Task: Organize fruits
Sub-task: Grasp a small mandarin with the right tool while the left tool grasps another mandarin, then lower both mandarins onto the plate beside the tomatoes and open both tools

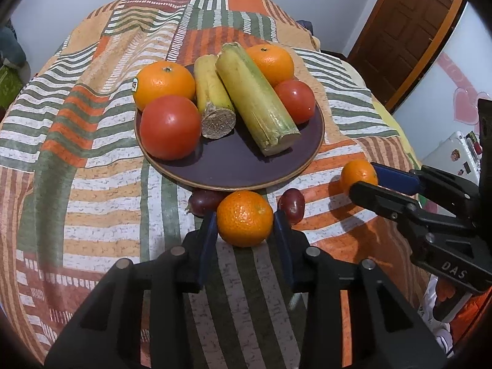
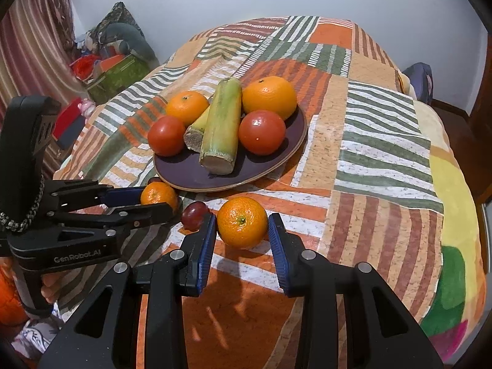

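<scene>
Left wrist view: left gripper (image 1: 244,221) clamped on one mandarin (image 1: 245,218), right gripper (image 2: 241,224) seemingly clamped on another mandarin (image 2: 242,222), both on bed beside plate (image 1: 246,172). Next: lift onto plate.

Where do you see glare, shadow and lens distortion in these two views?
Left wrist view: white glare spots on the near tomato, fisheye bows the plate rim, corners vignette dark. Right wrist view: sharp throughout; the right tongs, closed on a mandarin, throw a soft shadow onto the bedspread beneath them.
</scene>
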The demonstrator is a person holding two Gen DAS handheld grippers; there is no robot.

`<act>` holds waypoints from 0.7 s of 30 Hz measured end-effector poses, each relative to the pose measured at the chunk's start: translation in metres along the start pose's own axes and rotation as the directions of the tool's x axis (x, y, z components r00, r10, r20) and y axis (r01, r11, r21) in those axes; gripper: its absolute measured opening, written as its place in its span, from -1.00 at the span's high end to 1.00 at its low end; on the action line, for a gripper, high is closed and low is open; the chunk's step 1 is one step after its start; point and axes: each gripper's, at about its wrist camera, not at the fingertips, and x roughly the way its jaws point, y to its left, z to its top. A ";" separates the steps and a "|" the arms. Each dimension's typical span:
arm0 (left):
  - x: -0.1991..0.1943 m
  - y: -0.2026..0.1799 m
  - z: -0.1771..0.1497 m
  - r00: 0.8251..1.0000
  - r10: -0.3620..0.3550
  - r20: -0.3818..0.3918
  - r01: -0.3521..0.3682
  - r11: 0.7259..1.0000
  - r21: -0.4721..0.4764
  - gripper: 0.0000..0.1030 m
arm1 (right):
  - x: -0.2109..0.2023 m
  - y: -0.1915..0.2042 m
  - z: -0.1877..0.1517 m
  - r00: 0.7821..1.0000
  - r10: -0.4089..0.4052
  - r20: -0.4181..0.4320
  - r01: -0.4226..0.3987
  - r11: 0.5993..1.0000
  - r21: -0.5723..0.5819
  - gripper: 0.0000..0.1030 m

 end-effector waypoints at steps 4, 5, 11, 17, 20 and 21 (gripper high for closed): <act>-0.007 -0.002 0.000 1.000 -0.009 0.013 0.009 1.000 0.007 0.29 | -0.001 -0.001 0.003 1.000 0.002 0.009 -0.002 1.000 0.002 0.38; -0.011 -0.003 0.000 1.000 -0.007 0.023 0.007 1.000 0.011 0.29 | -0.002 -0.001 0.004 1.000 0.002 0.012 -0.002 1.000 0.003 0.38; -0.027 -0.004 0.013 0.997 -0.013 0.074 0.012 1.000 0.014 0.29 | -0.005 -0.002 0.013 0.999 -0.003 0.039 0.003 1.000 0.003 0.38; -0.029 0.000 0.028 0.994 -0.009 0.105 0.008 1.000 0.004 0.29 | -0.004 -0.002 0.026 0.998 -0.006 0.070 0.006 1.000 0.004 0.38; -0.025 0.002 0.033 0.994 -0.007 0.105 0.007 1.000 0.001 0.29 | 0.000 -0.003 0.031 0.997 -0.006 0.074 0.006 1.000 0.007 0.38; -0.023 0.003 0.035 0.995 -0.006 0.103 0.006 1.000 0.001 0.29 | 0.002 -0.004 0.032 0.997 -0.006 0.073 0.005 1.000 0.008 0.38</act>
